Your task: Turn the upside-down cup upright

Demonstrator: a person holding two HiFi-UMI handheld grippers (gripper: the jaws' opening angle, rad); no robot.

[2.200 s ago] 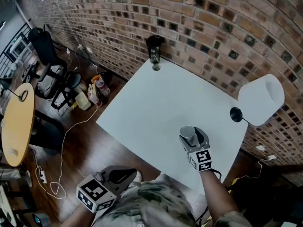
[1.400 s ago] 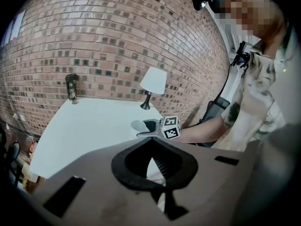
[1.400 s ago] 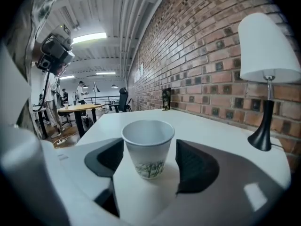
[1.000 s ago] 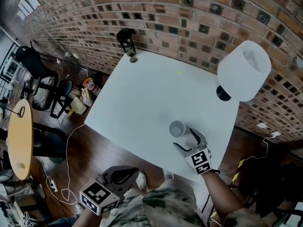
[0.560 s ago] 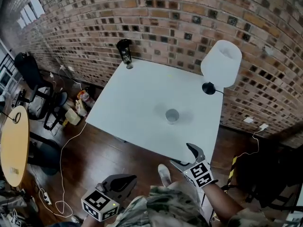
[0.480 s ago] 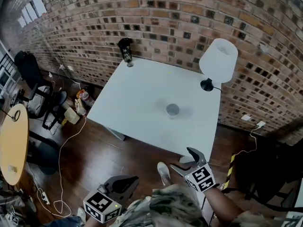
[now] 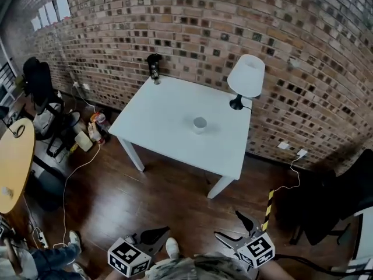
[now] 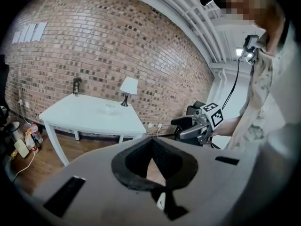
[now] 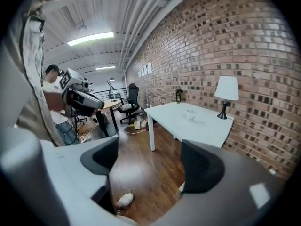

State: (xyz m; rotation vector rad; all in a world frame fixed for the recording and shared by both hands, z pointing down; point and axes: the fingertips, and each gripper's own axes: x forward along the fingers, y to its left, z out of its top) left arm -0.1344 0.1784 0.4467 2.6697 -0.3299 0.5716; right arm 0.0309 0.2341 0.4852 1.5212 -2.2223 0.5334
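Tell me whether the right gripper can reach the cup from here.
Probably not: the right gripper, open and empty, hangs over the floor well short of the table where the cup stands. Nothing blocks the way.

Cup (image 7: 200, 123) on table (image 7: 166, 112), lamp (image 7: 245, 77) to right

A white table (image 7: 169, 112) stands beside the brick wall (image 7: 192, 22). It bears a white-shaded lamp (image 7: 245, 76) at its far right corner and a dark, bottle-like object (image 7: 154, 66) at its far left corner. On the wooden floor (image 7: 145, 197), well off its left edge, are a black chair (image 7: 38, 80) and a round yellow table (image 7: 13, 162).
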